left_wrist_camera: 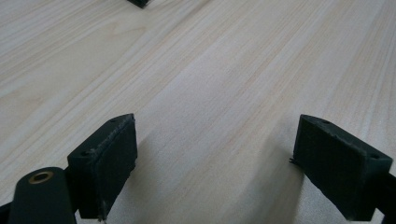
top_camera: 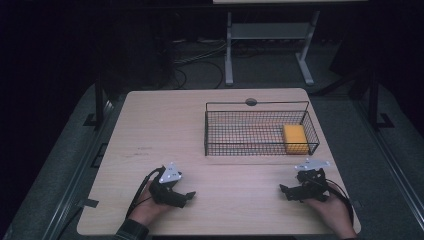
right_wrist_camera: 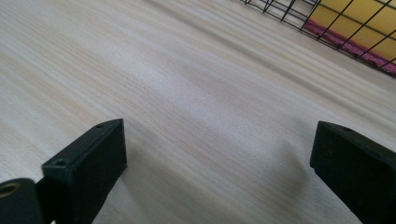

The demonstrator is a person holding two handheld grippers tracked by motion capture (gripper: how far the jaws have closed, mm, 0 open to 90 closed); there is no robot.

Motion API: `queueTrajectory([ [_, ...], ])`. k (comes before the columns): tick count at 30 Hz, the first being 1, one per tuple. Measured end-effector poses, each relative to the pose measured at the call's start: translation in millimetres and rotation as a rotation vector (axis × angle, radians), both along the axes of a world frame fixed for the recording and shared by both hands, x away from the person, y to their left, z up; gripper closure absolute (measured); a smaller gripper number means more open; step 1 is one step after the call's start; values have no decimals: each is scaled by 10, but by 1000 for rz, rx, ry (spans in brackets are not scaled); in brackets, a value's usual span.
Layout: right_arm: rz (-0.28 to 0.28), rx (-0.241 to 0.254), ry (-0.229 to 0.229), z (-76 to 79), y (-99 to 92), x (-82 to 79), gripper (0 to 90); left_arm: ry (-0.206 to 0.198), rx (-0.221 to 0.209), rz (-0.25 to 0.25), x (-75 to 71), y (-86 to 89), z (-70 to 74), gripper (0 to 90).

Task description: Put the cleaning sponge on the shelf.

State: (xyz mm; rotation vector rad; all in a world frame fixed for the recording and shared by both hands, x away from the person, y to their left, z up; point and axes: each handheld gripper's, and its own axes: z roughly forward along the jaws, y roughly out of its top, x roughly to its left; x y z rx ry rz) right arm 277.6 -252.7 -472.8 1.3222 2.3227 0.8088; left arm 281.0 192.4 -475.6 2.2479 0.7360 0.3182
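A black wire basket (top_camera: pixel 256 103) stands on the right half of the light wooden table (top_camera: pixel 165 130), with a yellow sponge (top_camera: pixel 295 138) lying in its right end. My left gripper (top_camera: pixel 187 196) rests low near the front left, pointing right, and its jaws stand wide apart over bare wood (left_wrist_camera: pixel 215 126). My right gripper (top_camera: pixel 285 191) sits near the front right, just in front of the basket, and points left. Its jaws are also wide apart with nothing between them (right_wrist_camera: pixel 219 128). The basket's wire wall (right_wrist_camera: pixel 299 23) and the sponge (right_wrist_camera: pixel 359 18) lie ahead to the right in the right gripper view.
Bare tabletop lies between the two grippers and left of the basket. A round cable port (top_camera: pixel 251 102) sits at the table's far edge. Beyond the table stand a white metal frame (top_camera: pixel 229 50) and cables on a dark floor.
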Motion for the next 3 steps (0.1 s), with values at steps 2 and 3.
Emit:
queueTrajectory([
  [2,2,4,-7,-6,-1,-2,27,0,0,0,0,0,0,128],
  [3,4,8,-10,-9,-2,-3,27,0,0,0,0,0,0,128],
])
